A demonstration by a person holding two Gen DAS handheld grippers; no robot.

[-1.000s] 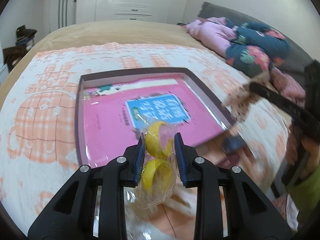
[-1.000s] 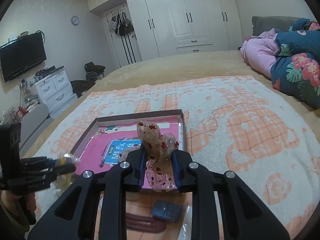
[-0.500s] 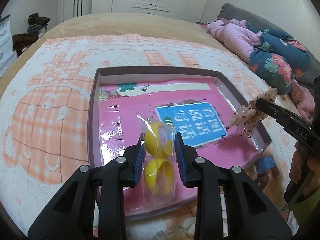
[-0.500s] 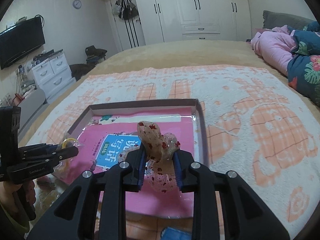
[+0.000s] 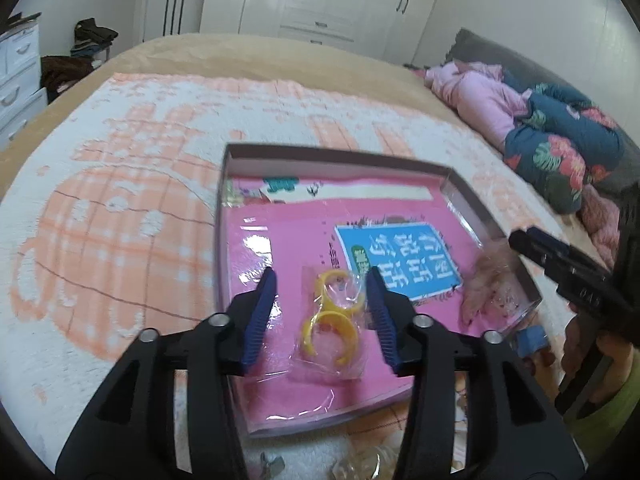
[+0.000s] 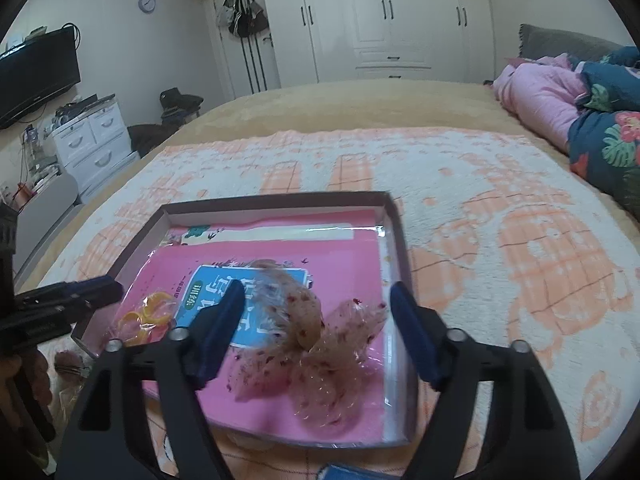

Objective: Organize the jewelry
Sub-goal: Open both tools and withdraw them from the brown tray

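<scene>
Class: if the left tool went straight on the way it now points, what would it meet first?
Probably the bagged yellow rings lying between the open left tool fingers, on the pink book in the tray; depth is unclear.

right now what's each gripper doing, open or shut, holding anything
Left gripper: open, holding nothing; bag of yellow rings lies between its fingers in the tray.
Right gripper: open, holding nothing; sheer bow lies in the tray.

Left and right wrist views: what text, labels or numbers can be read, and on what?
"训练": green oval on the blue label of the pink book, right wrist view.
Large white characters on that label: upside down and blurred, not reliably readable.
"DAS", faint and uncertain: side of the right gripper, left wrist view.
Wall clock: numerals too small to read.
</scene>
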